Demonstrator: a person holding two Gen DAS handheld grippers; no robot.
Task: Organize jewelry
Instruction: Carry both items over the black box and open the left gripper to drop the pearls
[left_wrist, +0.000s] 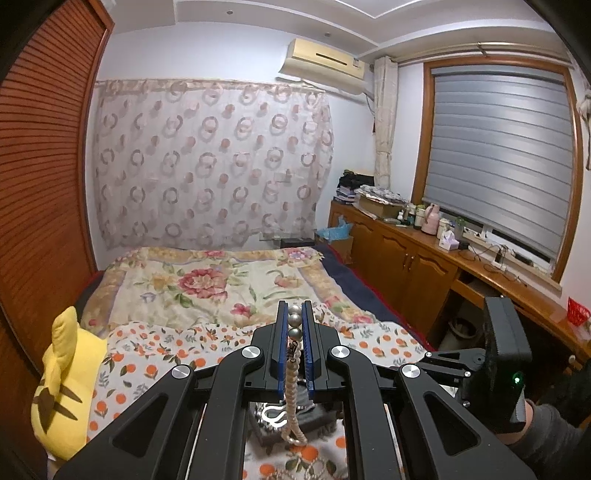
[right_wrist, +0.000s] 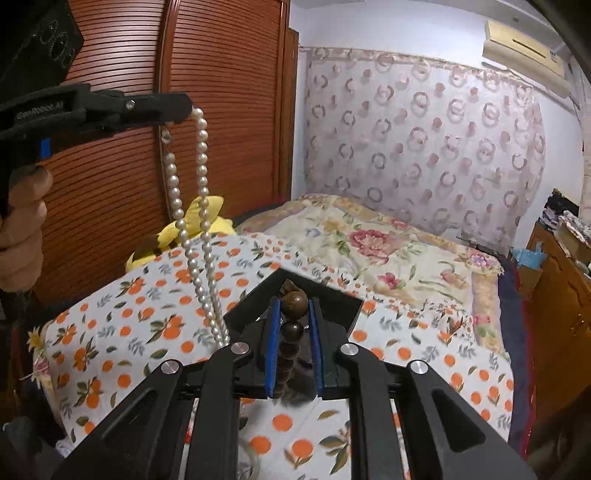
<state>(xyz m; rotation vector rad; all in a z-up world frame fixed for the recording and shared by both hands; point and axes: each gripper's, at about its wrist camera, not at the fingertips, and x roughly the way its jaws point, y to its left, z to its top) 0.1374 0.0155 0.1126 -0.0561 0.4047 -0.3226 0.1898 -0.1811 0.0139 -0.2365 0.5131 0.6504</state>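
I have the left gripper (left_wrist: 294, 325) clamped on a pearl necklace (right_wrist: 201, 206) hanging straight down over the bed (right_wrist: 388, 236), the right gripper (right_wrist: 294, 314) pinching a wooden bead bracelet (right_wrist: 291, 332) dangling likewise, both aloft.

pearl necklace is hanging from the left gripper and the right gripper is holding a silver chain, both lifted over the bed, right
Not quite. The right gripper is shut on a string of dark brown wooden beads, not a silver chain; the right wrist view shows them between its blue pads. The rest holds: the pearl necklace hangs from the left gripper, both lifted over the bed.
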